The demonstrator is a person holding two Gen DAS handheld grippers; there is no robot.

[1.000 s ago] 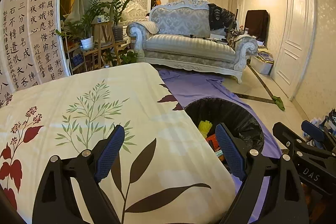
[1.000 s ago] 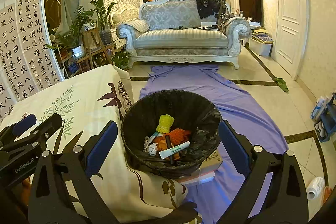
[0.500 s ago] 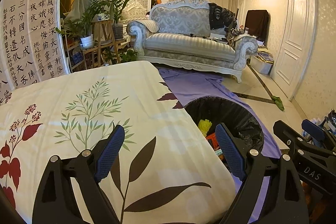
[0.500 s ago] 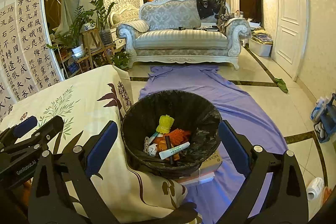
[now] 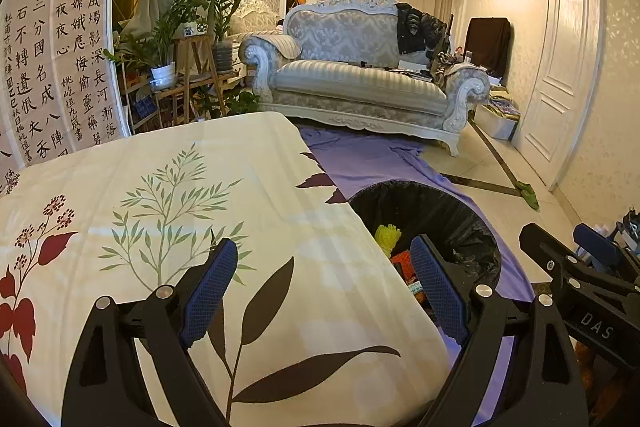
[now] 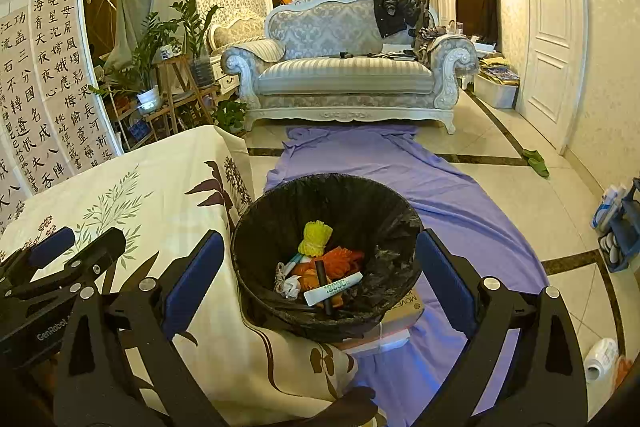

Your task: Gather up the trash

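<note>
A black-lined trash bin [image 6: 362, 203] stands on the floor beside the table; its rim also shows in the left wrist view [image 5: 452, 215]. Inside lie a yellow bundle [image 6: 315, 237], orange scraps [image 6: 340, 261], a white tube [image 6: 333, 287] and a dark stick. My right gripper [image 6: 320, 281] is open and empty, held above the bin. My left gripper [image 5: 324, 283] is open and empty over the table's floral cloth [image 5: 168, 211], near its right edge. Each gripper shows at the side of the other's view.
A purple sheet [image 6: 400, 163] covers the floor toward a pale sofa [image 6: 344, 75]. Books lie under the bin [image 6: 400, 315]. Plants on wooden stands [image 6: 168, 67] stand at left, a calligraphy screen [image 5: 52, 59] behind the table, a white door [image 6: 548, 27] at right.
The left gripper has shifted slightly, so the table's far edge sits a little higher in its view. The right gripper and the bin contents have not moved.
</note>
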